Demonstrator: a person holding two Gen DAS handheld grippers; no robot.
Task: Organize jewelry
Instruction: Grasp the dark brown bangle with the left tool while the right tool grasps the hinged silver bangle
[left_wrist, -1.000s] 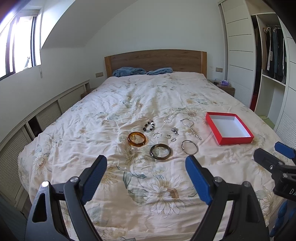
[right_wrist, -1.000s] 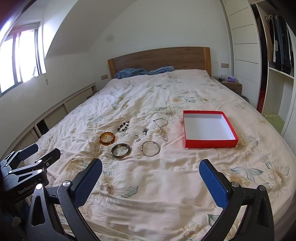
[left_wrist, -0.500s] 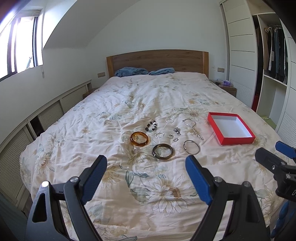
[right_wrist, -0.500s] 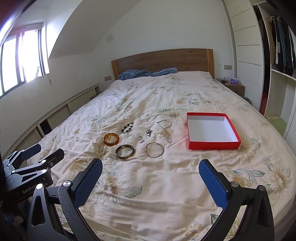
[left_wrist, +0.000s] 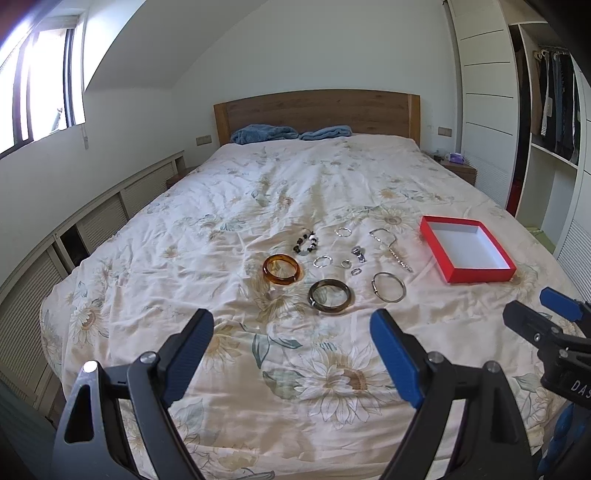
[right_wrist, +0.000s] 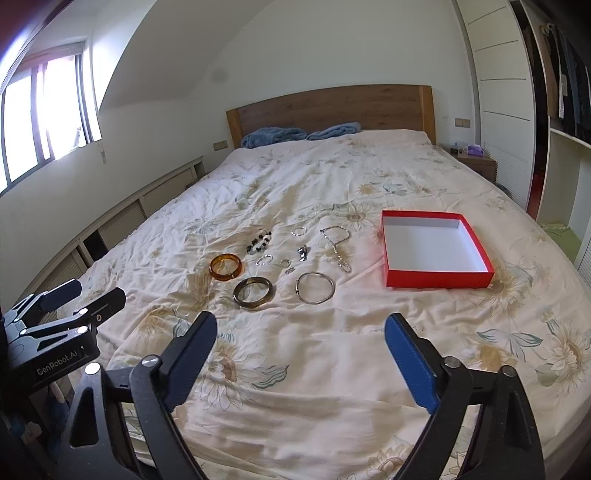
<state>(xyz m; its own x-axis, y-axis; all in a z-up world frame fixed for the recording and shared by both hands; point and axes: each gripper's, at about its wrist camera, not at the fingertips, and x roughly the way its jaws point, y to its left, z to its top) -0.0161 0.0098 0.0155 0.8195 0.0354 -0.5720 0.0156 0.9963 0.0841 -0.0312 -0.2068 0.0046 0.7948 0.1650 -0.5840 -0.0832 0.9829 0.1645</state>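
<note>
1. Now the left gripper (left_wrist: 291, 334) is hanging over the near end of the bed (left_wrist: 221, 206), with its jaws wide apart and nothing between them.
2. The right gripper (right_wrist: 301, 332) is hanging over the bed too, and its jaws are closing, but only the flowery cover is showing between them.
3. Each gripper is showing at the edge of the other's view, the right one at the right edge and the left one at the left edge.
4. The jewelry is lying in a loose bunch on the cover, past both grippers and well apart from them.
5. An amber bangle (left_wrist: 282, 269) is sitting on the left of the bunch, with a dark bangle (left_wrist: 329, 295) just beside it, nearer the grippers.
6. A silver hoop (left_wrist: 388, 287) is lying to the right of the dark bangle.
7. A bead bracelet (left_wrist: 306, 243) is lying behind the amber bangle.
8. Some small rings (left_wrist: 346, 263) are lying in the middle of the bunch.
9. A chain (left_wrist: 391, 248) is stretching along the right side of the bunch.
10. A red box (right_wrist: 436, 248) is sitting open to the right of the chain, and its white inside is holding nothing.
</note>
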